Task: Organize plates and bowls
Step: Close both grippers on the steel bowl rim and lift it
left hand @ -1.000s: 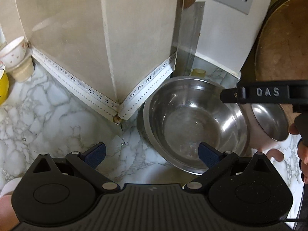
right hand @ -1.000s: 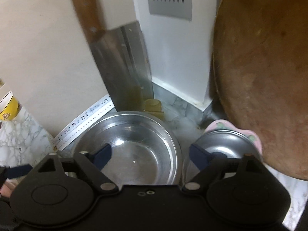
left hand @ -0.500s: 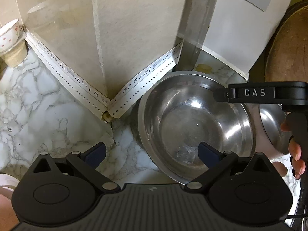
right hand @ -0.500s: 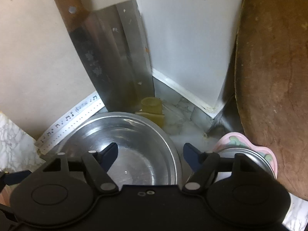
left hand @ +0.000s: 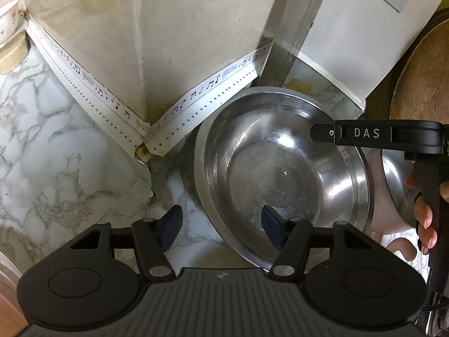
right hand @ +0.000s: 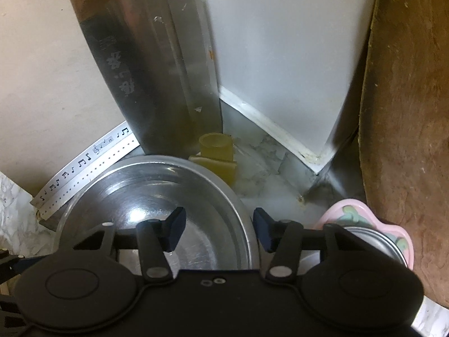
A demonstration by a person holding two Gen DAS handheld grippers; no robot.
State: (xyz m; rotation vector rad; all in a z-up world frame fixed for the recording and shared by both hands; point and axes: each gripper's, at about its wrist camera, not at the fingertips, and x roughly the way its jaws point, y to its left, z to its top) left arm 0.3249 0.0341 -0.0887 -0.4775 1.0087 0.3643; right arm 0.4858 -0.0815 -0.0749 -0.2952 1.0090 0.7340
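A large steel bowl (left hand: pixel 280 168) sits on the marble counter in a wall corner. My left gripper (left hand: pixel 221 229) is open and astride the bowl's near-left rim, one finger outside, one inside. My right gripper (right hand: pixel 219 229) is open and astride the same bowl's right rim (right hand: pixel 241 213). In the left wrist view the right gripper's body (left hand: pixel 378 134) reaches over the bowl. A smaller steel bowl (right hand: pixel 376 241) rests in a pink plate (right hand: pixel 364 210) to the right.
A cleaver (right hand: pixel 157 64) leans upright on the wall behind the bowl, with a yellow holder (right hand: pixel 216 151) beside it. A round wooden board (right hand: pixel 407 112) stands at the right. A white bowl (left hand: pixel 8 22) sits far left on the marble counter (left hand: pixel 56 154).
Both grippers have moved forward and down toward the large bowl and have narrowed. Each now straddles the rim. The bowls have not moved.
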